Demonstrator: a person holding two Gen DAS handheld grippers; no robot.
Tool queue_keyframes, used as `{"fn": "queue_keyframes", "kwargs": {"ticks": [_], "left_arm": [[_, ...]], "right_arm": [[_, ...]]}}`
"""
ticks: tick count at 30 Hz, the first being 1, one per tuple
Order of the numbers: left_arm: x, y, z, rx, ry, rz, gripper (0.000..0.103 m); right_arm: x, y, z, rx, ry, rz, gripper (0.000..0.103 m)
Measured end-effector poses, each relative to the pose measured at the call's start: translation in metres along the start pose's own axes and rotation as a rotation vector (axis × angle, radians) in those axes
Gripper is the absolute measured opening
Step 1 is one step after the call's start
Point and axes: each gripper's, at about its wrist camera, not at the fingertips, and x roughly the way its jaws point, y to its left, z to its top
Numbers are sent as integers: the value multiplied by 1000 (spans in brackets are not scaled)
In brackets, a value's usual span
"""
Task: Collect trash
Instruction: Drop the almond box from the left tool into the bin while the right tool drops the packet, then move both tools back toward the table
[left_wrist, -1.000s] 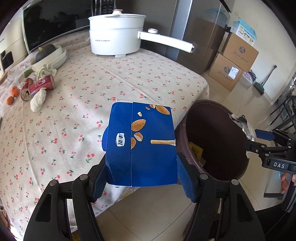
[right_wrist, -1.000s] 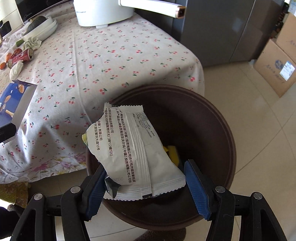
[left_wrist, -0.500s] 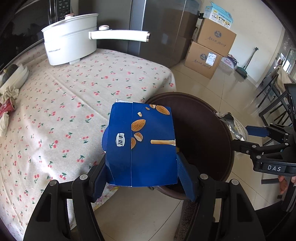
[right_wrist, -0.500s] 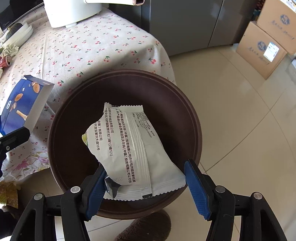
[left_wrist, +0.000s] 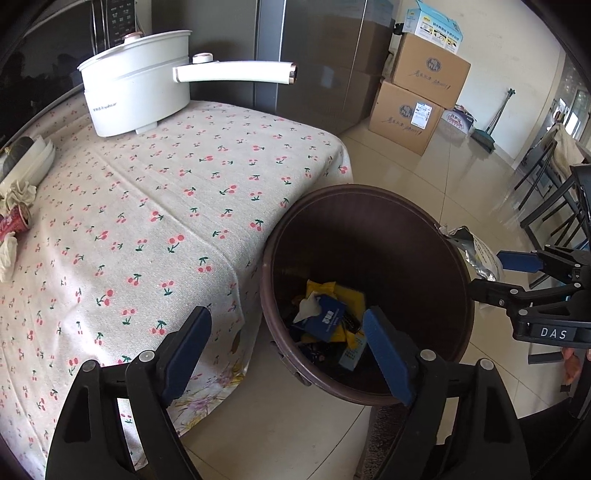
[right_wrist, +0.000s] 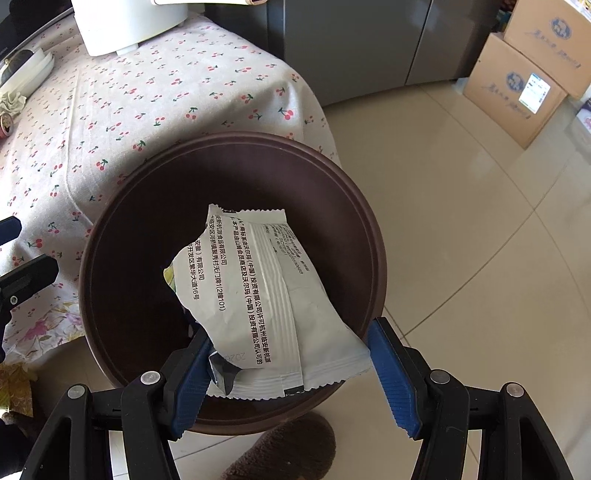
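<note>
The blue box (left_wrist: 325, 319) that the left tool (left_wrist: 286, 341) clamped a second ago now lies in the brown bin (left_wrist: 436, 229) among other trash, and that tool's jaws are opening with nothing between them. The right tool (right_wrist: 290, 354) is still clamped on the white wrapper (right_wrist: 258, 295) over the bin mouth, beside the table (left_wrist: 155, 206).

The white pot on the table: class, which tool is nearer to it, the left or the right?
Left. The left tool hangs at the bin's table-side rim, facing the white pot. The right tool, holding a wrapper, sits at the bin's far side.
</note>
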Motion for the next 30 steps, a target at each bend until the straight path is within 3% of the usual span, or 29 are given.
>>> {"fn": "queue_keyframes", "kwargs": {"ticks": [5, 7, 9, 23, 30], "left_arm": [[-6, 5, -3, 4, -11, 36, 96], [-8, 8, -4, 0, -21, 59, 103], [-11, 12, -4, -5, -25, 66, 103], [-23, 39, -12, -51, -10, 108, 103], [-39, 71, -14, -132, -13, 122, 103]], "right_arm": [[0, 2, 2, 6, -7, 2, 72], [0, 3, 3, 11, -13, 6, 92], [-2, 5, 4, 1, -25, -23, 99], [-3, 21, 11, -23, -24, -31, 99], [-6, 40, 21, -37, -38, -18, 99]]}}
